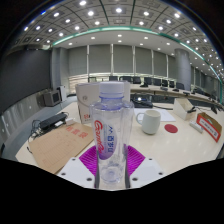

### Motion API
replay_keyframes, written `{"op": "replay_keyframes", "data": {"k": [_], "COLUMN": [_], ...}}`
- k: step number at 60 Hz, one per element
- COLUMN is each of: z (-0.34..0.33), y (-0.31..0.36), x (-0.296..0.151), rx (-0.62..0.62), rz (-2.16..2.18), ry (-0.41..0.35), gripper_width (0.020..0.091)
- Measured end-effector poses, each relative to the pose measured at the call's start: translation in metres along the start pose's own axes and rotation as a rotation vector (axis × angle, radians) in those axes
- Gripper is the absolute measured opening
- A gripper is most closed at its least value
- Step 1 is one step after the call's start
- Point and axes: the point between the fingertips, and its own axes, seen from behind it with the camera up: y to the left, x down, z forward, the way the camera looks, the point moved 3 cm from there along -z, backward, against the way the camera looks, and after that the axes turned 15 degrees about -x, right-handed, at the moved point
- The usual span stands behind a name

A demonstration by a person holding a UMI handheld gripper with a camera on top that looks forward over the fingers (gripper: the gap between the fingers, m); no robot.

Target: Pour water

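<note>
A clear plastic bottle [111, 130], ribbed and cylindrical with a pale cap, is seen upright, its long axis vertical and its cap pointing up, a pink and blue label wrapped around its middle. It is held between the two fingers of the gripper [111, 160], whose purple pads [133, 157] are pressed against its sides above a pale table [170, 148]. A white mug [149, 122] with a handle is set just beyond to the right, near a round red coaster [171, 128]. A flat brown cardboard sheet [57, 143] is laid to the left.
</note>
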Motion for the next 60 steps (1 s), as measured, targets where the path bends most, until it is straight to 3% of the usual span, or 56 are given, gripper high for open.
{"op": "replay_keyframes", "data": {"k": [8, 24, 32, 41, 60], "z": [0.016, 0.069, 0.100, 0.125, 0.155], "y": [0.017, 0.020, -0.002, -0.049, -0.110], "x": [-0.037, -0.162, -0.203, -0.207, -0.176], "rx": [-0.062, -0.306, -0.434, -0.499, -0.582], "rz": [0.069, 0.625, 0.967, 1.328, 1.876], "ry": [-0.030, -0.266, -0.337, -0.401, -0.449], "gripper_width": [0.0342, 0.0341, 0.0340, 0.0338, 0.0340]}}
